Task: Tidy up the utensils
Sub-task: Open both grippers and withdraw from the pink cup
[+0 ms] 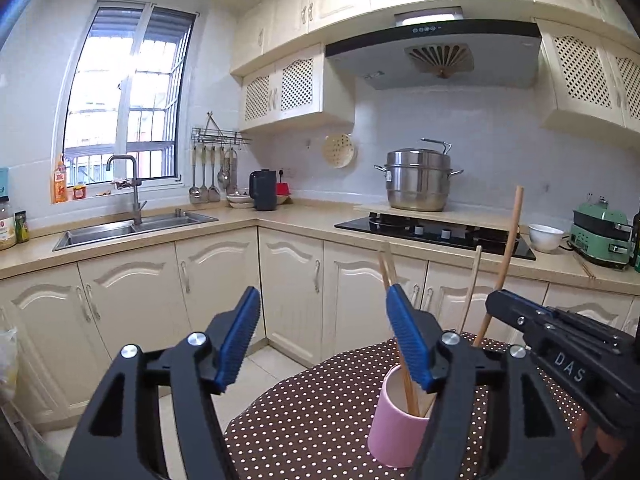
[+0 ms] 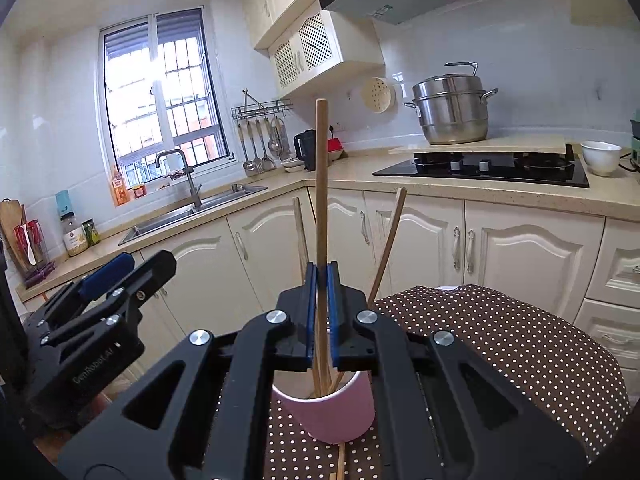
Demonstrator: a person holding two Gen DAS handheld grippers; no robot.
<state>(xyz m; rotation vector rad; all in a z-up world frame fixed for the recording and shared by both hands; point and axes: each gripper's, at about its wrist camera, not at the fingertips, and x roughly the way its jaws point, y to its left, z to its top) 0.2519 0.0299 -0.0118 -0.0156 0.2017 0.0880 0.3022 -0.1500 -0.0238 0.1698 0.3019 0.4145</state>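
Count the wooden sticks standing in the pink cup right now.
3 visible. A thick handle stands upright, clamped in the right gripper; a thin stick leans left behind it; another leans right. All sit in the pink cup. The grippers may hide more.

The lower ends of the wooden sticks (image 2: 321,216) are disappearing inside the pink cup (image 2: 332,412), so their tips are staying unseen. The right gripper (image 2: 321,312) is covering the cup's near rim in its own view. In the left view, the left gripper's (image 1: 322,336) blue pad (image 1: 408,340) is hiding part of one chopstick (image 1: 386,268). A thin stick (image 2: 340,462) below the cup is running off the bottom edge. The spotted table (image 1: 304,420) is being cropped by the frame.
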